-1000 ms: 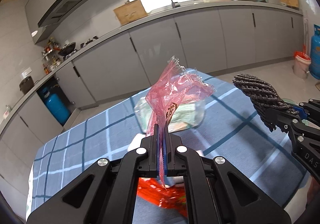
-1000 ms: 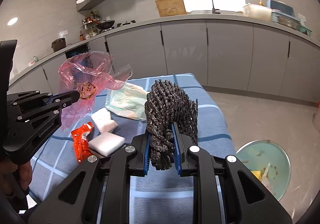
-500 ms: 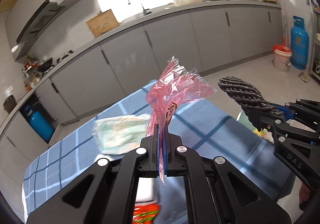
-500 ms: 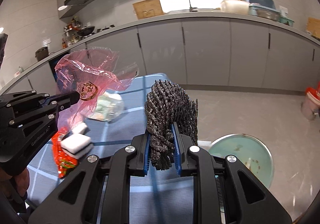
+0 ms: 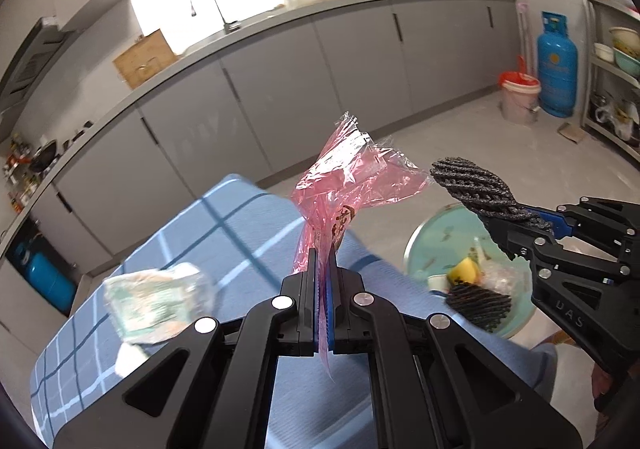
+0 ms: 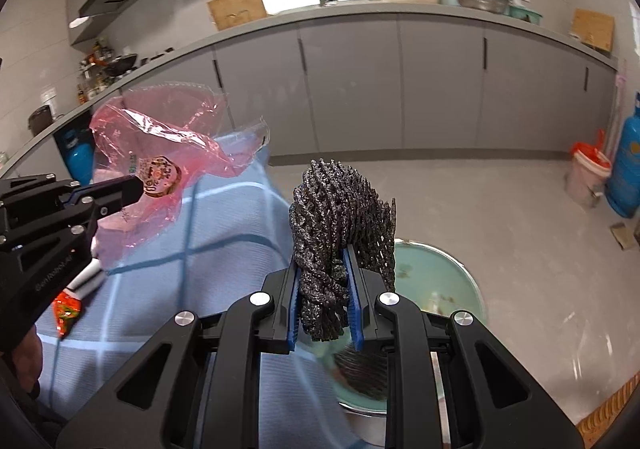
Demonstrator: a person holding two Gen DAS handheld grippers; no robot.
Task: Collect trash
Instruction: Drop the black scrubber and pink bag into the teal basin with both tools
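Observation:
My left gripper [image 5: 322,269] is shut on a pink plastic bag [image 5: 352,177] and holds it up over the table's right end; the bag also shows in the right wrist view [image 6: 160,153]. My right gripper [image 6: 325,273] is shut on a black mesh scrubber [image 6: 340,209], held above a green basin [image 6: 440,281] on the floor. The basin [image 5: 424,241] holds a yellow scrap, pale scraps and a dark scrubber [image 5: 478,303]. The right gripper with its scrubber [image 5: 472,189] shows at the right of the left wrist view.
The blue checked table [image 5: 224,225] carries a pale green packet [image 5: 156,301], white blocks [image 6: 90,277] and a red wrapper [image 6: 66,309]. Grey cabinets [image 6: 400,81] run behind. A blue gas cylinder [image 5: 556,73] and a pale bucket [image 5: 518,97] stand at the right.
Both grippers have swung right with their loads, from over the table toward its right edge. The green basin has come further into view below them.

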